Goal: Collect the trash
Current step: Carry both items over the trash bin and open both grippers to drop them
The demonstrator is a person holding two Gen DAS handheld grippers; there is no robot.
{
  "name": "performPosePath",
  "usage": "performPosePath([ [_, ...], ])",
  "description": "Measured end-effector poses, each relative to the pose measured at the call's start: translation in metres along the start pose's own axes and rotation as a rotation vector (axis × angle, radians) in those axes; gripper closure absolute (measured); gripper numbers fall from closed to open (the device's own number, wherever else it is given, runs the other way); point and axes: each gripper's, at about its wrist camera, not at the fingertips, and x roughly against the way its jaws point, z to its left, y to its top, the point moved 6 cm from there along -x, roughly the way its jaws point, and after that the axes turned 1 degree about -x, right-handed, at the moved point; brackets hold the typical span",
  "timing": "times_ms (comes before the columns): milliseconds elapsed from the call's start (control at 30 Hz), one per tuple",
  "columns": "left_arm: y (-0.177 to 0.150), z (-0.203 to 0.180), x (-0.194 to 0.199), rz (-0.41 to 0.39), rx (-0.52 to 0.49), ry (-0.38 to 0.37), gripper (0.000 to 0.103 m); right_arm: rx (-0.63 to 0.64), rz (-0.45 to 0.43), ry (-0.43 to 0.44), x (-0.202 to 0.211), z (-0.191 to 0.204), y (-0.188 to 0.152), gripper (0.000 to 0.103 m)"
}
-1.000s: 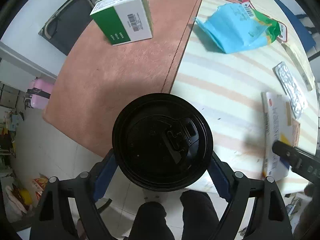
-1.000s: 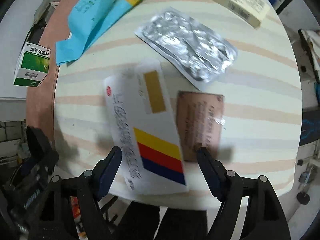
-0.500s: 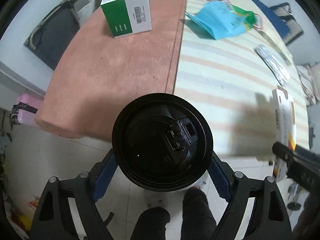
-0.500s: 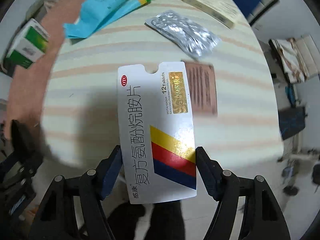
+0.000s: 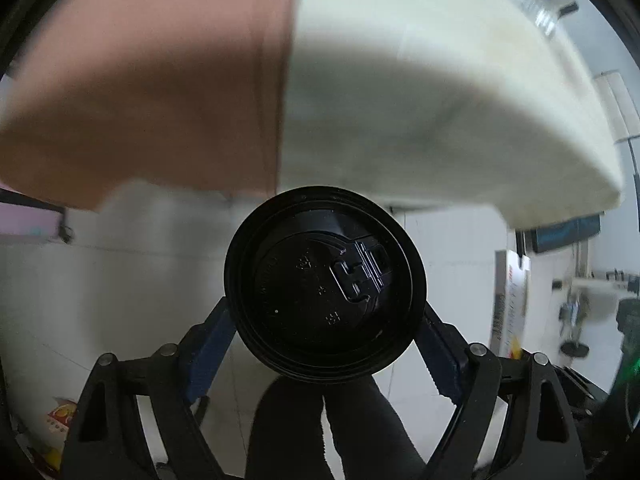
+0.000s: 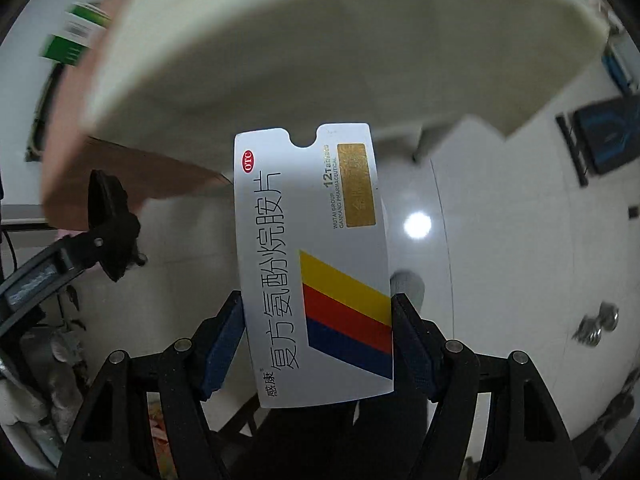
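Observation:
My left gripper (image 5: pixel 324 344) is shut on a cup with a black lid (image 5: pixel 325 280), held below the table's front edge, over the white floor. My right gripper (image 6: pixel 318 336) is shut on a white medicine box (image 6: pixel 312 264) with yellow, red and blue stripes, also held off the table, below its edge. The same box shows edge-on at the right of the left wrist view (image 5: pixel 510 304). The left gripper's arm shows at the left of the right wrist view (image 6: pixel 100 228).
The table (image 5: pixel 400 100) fills the top of both views, with a brown cloth (image 5: pixel 140 80) on its left part. A green and white box (image 6: pixel 74 36) stands on the table at far left. White tiled floor (image 6: pixel 500 280) lies below.
Both grippers have dropped and pulled back from over the table to below its edge, each still holding its item. The tabletop trash has gone out of sight.

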Motion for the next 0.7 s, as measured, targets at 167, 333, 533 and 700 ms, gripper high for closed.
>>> performPosePath([
  [167, 0.006, 0.009, -0.110, 0.128, 0.011, -0.053, 0.016, -0.049, 0.056, 0.004, -0.096, -0.029, 0.013, 0.029],
  [333, 0.015, 0.016, -0.185, 0.160, 0.014, -0.012, 0.001, -0.071, 0.113, 0.032, -0.182, -0.046, 0.036, 0.028],
  [533, 0.028, 0.030, -0.233, 0.125, 0.058, 0.094, 0.000, -0.116, 0.150, 0.069, -0.252, -0.066, 0.051, 0.000],
  [700, 0.015, 0.051, -0.234, 0.136, 0.073, 0.150, 0.000, -0.071, 0.126, -0.037, -0.266, -0.065, 0.051, 0.000],
])
